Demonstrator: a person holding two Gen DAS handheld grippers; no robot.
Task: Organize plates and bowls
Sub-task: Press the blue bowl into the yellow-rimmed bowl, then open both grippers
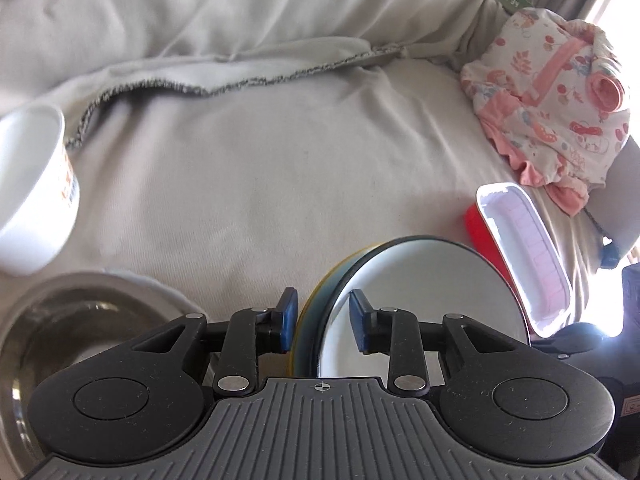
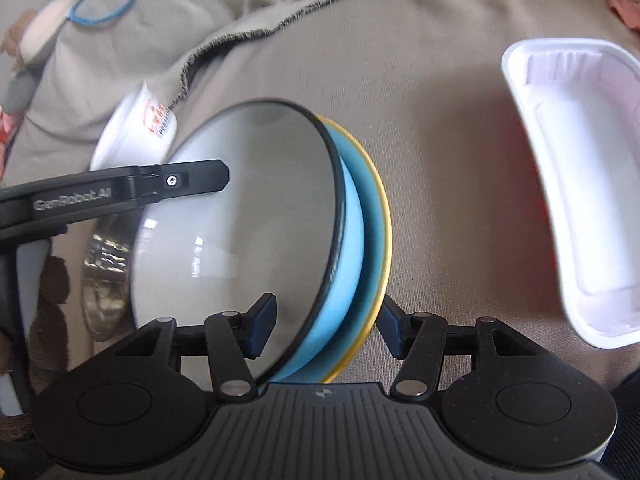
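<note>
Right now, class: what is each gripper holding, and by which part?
Nothing: left gripper and right gripper straddle the bowl and plate rims, fingers not pressing.

Daylight floods both views, strongest from the right in the left wrist view, where the window area (image 1: 624, 12) is blown out to white and washes over the white tray (image 1: 520, 252). The grey cloth (image 1: 280, 168) is evenly lit, with soft shadows in its folds. In the right wrist view the tray's white rim (image 2: 532, 184) is overexposed and smeared, with red bleeding along its edge. The white bowl (image 2: 240, 216) carries small window reflections, and the steel bowl (image 2: 106, 264) shows mottled glare. Fisheye bending curves everything near the edges, and the cup (image 2: 136, 128) at upper left is blurred.
</note>
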